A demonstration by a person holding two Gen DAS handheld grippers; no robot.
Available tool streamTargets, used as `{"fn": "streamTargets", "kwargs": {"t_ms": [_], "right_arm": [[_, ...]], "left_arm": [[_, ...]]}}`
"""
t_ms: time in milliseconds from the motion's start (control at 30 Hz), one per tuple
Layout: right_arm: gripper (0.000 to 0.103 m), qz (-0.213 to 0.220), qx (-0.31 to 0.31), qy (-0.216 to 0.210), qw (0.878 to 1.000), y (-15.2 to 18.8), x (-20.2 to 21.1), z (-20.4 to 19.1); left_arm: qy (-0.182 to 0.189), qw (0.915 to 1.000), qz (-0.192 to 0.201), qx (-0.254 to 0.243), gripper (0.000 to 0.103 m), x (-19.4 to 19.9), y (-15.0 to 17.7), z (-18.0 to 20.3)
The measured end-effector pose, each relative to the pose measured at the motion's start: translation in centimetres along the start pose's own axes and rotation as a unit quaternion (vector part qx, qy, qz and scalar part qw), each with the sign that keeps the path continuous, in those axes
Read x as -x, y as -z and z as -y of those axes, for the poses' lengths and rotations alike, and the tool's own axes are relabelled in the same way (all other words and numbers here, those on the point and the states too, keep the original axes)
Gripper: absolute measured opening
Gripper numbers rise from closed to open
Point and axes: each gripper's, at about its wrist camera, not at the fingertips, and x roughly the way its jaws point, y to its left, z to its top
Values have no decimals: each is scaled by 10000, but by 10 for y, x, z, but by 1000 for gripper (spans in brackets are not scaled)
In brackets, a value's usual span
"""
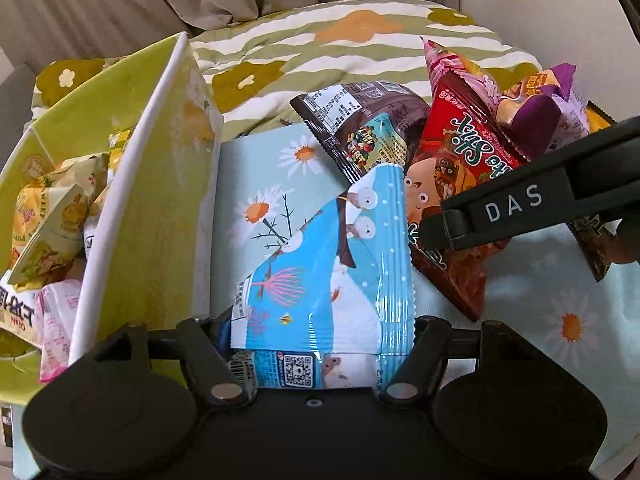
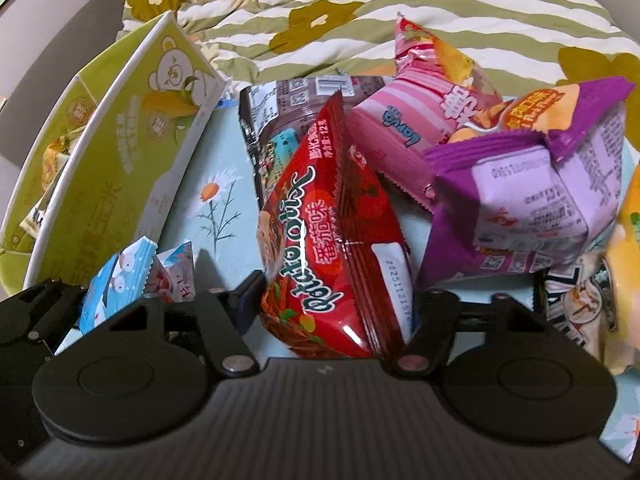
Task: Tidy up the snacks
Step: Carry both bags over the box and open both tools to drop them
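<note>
A light blue snack packet (image 1: 320, 280) with white birds on it sits between the jaws of my left gripper (image 1: 320, 336), which is shut on its lower end. Just to its left stands a green carton (image 1: 140, 200) holding several snack packets. In the right wrist view, my right gripper (image 2: 340, 304) is shut on a red potato-stick packet (image 2: 320, 240), whose sides are squeezed into a wedge. One right fingertip (image 1: 460, 224) shows pressing on the red packet (image 1: 460, 152) in the left wrist view. The left gripper (image 2: 44, 312) with the blue packet (image 2: 116, 284) appears at the lower left.
Behind the red packet lie a brown packet (image 2: 280, 120), a pink one (image 2: 400, 128), a purple one (image 2: 532, 200) and a yellow one (image 2: 628, 260). All rest on a pale blue daisy cloth (image 1: 272, 184). A striped flowered quilt (image 2: 400, 20) lies beyond.
</note>
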Motion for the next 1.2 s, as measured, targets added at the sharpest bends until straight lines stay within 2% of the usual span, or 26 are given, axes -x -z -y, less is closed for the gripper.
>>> {"fn": "streamTargets", "kwargs": {"t_ms": [300,567,733,967,1200], "right_arm": [[73,104,243,35,9996,12,23,-10],[73,411,507,-74,9978,14,75,-26],[73,607,794,-199,9948,9,108,-41],[73,862,1232,-556,9871,-10,135,-70],[73,1107,1398,-855,9803,-41,144,-115]], "left_arm": [[38,9998,162,121,73,22,2,3],[-37,9977,592,327,73,74,0,5],[-246,9945,877,520,73,113,0,-4],[-588,9876,1067,986,73,152,-6,-47],[-939,9779,1422,1208,73,178,-36,-116]]}}
